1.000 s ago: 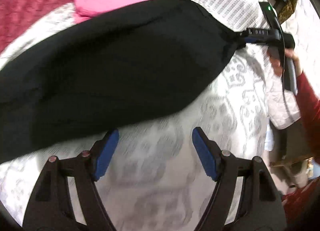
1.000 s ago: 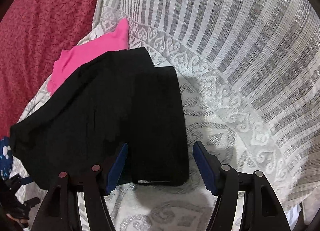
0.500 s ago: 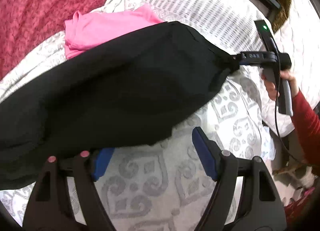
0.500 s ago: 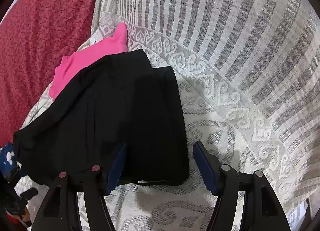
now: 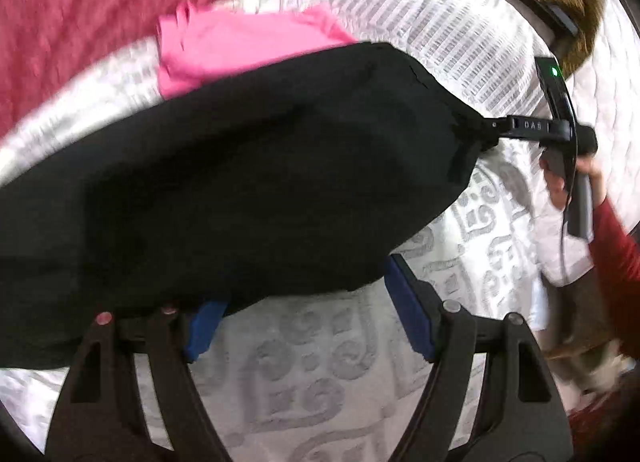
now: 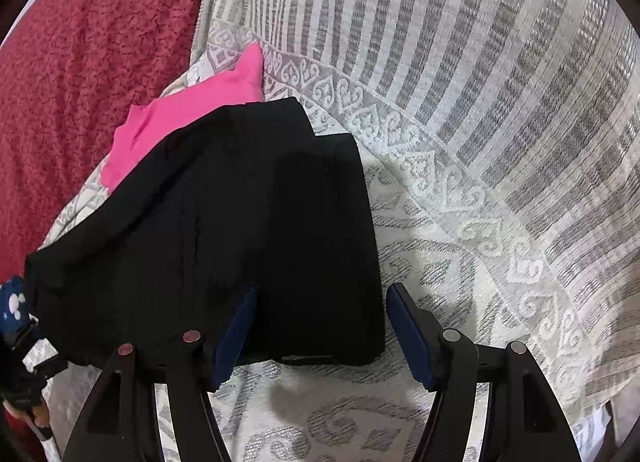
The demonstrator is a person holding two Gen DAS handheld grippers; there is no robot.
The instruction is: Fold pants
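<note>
Left wrist view: the black pants (image 5: 248, 182) lie folded across a white bedspread (image 5: 304, 374) with a grey scroll pattern, filling the middle of the frame from the left edge to the upper right. The left gripper (image 5: 308, 314) sits low over the bedspread at the near edge of the pants, its jaws spread wide; the left blue pad (image 5: 202, 326) is partly covered by the black cloth, the right blue pad (image 5: 408, 314) lies just beside the hem, and nothing is clamped between them. At the far right corner of the pants the right gripper (image 5: 486, 132) meets the cloth, held by a hand (image 5: 560, 178) in a red sleeve (image 5: 616, 254); from this side the fingertips are buried in fabric. A pink garment (image 5: 240, 42) lies behind the pants, partly under them, and a red blanket (image 5: 80, 6) covers the upper left.

Right wrist view: the right gripper (image 6: 320, 326) has its jaws wide apart, with the folded corner of the pants (image 6: 240, 230) lying between the two blue pads; the left pad (image 6: 234, 334) touches the cloth, the right pad (image 6: 408, 330) stands just clear of its edge. Whether this amounts to a grip cannot be told. The pink garment (image 6: 188, 130) shows beyond the pants, the red blanket (image 6: 88, 46) to the left, and the bedspread (image 6: 480, 102) is striped farther out
</note>
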